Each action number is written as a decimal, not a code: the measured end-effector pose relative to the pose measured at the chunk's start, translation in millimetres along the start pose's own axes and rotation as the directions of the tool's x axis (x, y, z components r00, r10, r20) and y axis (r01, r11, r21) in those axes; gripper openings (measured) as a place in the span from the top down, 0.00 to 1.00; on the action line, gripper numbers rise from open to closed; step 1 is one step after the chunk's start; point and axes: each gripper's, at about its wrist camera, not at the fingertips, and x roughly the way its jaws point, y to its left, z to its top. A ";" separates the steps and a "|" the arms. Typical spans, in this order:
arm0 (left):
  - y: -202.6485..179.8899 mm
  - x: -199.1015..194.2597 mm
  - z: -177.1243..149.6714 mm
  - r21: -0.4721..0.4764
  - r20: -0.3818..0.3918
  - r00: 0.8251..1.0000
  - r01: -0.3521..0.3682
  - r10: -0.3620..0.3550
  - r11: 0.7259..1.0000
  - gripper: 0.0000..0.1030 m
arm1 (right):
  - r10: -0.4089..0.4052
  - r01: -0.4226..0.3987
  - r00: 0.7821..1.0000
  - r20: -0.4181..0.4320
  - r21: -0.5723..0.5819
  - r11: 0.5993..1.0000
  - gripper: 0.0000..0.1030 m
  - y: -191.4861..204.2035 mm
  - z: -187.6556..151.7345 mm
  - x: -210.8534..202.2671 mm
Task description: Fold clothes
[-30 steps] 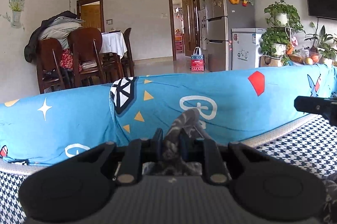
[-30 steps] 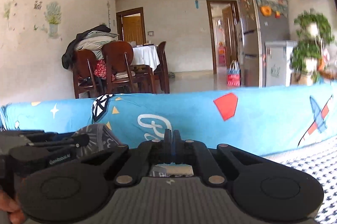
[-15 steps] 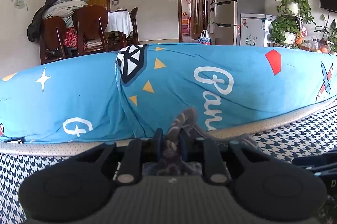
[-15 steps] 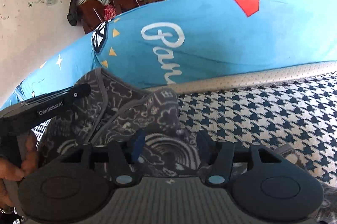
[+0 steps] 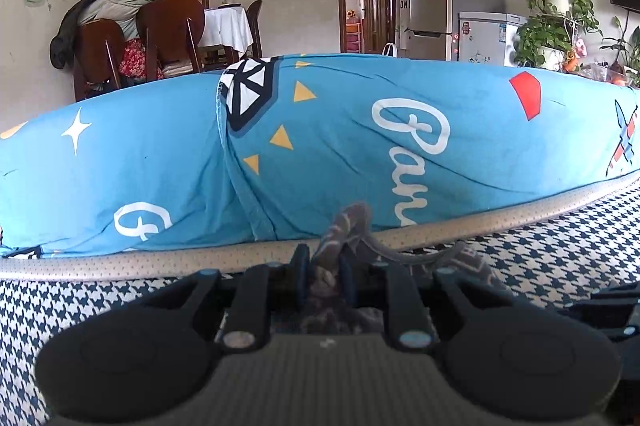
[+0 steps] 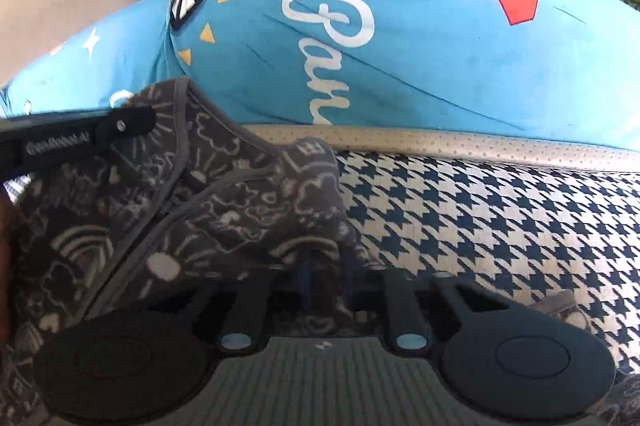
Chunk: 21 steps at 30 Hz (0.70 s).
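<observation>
Left wrist view: left gripper [image 5: 324, 268] has its fingers nearly together, pinching a bunched fold of the dark grey printed garment [image 5: 346, 230]. A tuft of cloth sticks up past the fingertips, in front of the blue printed cover [image 5: 160, 153]. The rest of the garment trails right over the houndstooth cushion [image 5: 560, 226]. Risk here, as a judgement: the pinch looks to hold only a small gathered bit, so a pull sideways could slip the cloth out, or drag several layers together and leave a lumpy crease.

Right wrist view: right gripper [image 6: 326, 276] has its jaws a narrow gap apart with garment cloth lying across and between them; it seems to hold an edge, though cloth covers the tips, so how firm the grip is cannot be told. The garment [image 6: 208, 201] sits heaped to the left on the cushion [image 6: 480, 209], rumpled, with its grey trim [image 6: 182, 145] curving through it; the left gripper's finger bar [image 6: 76, 137] crosses its top corner. Risk, as a judgement: the two grippers are close together on a crumpled heap, so the fold could come out crooked or trap a bulge, and the tools could knock each other.

Containers: none in either view; the garment lies on the cushion, in nothing.
</observation>
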 end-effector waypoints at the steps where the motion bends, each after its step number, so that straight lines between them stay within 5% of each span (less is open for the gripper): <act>1: -1.1 -1.0 1.2 0.003 0.011 1.000 -0.006 0.006 1.000 0.84 | -0.005 0.005 1.000 0.013 -0.001 1.000 0.90 0.1 2.1 -1.9; 6: -4.7 -9.6 16.9 -0.002 0.087 0.995 -0.040 0.040 0.999 0.84 | -0.057 0.060 0.982 0.182 -0.015 0.998 0.93 4.0 29.3 -27.1; 11: -6.8 -20.0 40.8 -0.033 0.198 0.978 -0.062 0.068 0.998 0.84 | -0.114 0.119 0.917 0.382 0.011 0.993 0.93 7.5 62.3 -54.0; 14: -8.9 -16.6 49.2 -0.044 0.236 0.969 -0.058 0.067 0.997 0.84 | -0.152 0.147 0.890 0.430 0.046 0.988 0.93 7.7 71.5 -48.5; 16: -8.4 -3.5 46.7 -0.049 0.216 0.974 -0.056 0.065 0.997 0.83 | -0.159 0.152 0.894 0.418 0.049 0.987 0.93 7.4 72.5 -35.5; 21: -4.7 32.8 29.0 -0.055 0.111 0.992 -0.050 0.056 0.997 0.78 | -0.139 0.131 0.947 0.289 0.048 0.990 0.91 -0.4 60.5 9.4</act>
